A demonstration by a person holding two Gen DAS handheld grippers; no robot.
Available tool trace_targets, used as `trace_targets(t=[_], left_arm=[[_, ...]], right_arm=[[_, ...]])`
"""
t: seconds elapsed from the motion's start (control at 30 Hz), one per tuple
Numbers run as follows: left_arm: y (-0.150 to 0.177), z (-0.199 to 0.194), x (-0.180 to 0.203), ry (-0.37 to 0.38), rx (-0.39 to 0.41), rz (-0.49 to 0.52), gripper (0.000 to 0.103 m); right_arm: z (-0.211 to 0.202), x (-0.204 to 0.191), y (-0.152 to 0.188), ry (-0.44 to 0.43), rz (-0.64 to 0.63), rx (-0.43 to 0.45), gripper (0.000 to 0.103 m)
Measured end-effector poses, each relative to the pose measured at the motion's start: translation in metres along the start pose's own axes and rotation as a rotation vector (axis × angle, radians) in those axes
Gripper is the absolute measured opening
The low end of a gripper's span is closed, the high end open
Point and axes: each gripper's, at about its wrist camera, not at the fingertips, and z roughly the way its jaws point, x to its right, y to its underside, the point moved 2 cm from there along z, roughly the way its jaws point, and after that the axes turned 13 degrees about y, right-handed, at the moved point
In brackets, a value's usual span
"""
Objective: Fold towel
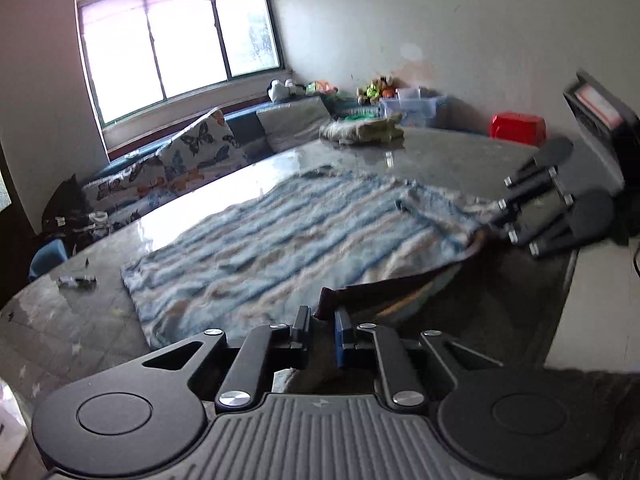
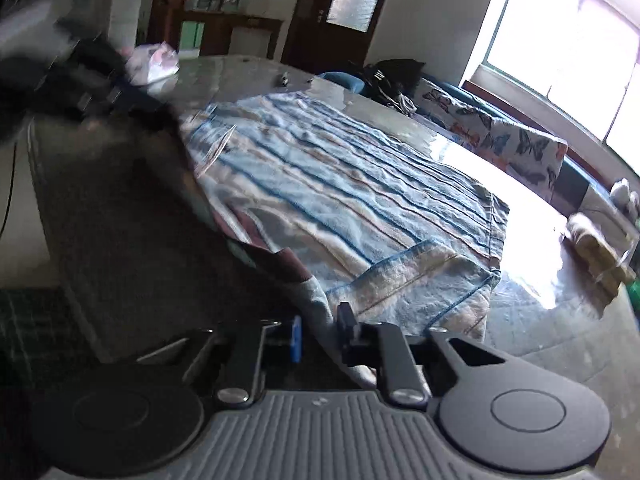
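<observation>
Left hand-held gripper (image 1: 322,320) pinching towel (image 1: 280,236) corner, stripes lengthwise

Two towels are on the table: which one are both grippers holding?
The blue striped towel spread flat, pinched at its near edge by the left gripper and right gripper. The greenish folded towel at the far edge lies untouched.

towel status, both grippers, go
Left gripper shut on towel corner. Right gripper shut on the other near corner. Near edge lifted, rest flat on table. Nothing in the way.
</observation>
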Motion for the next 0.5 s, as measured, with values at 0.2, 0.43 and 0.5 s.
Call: trace_targets(t=[0.2,0.43,0.5], left_arm=[[0.021,-0.007,0.018,-0.033,-0.025,0.041,0.019],[0.037,-0.013,0.032,-0.086,-0.042,0.127,0.034],[0.041,-0.013,0.032,-0.104,-0.045,0.142,0.043]], right_arm=[[0.001,0.014,-0.015,-0.034,0.093,-0.005,0.009],[-0.001,0.022,-0.029,-0.038,0.134,0.002,0.009],[-0.001,0.024,-0.032,-0.037,0.150,0.003,0.009]])
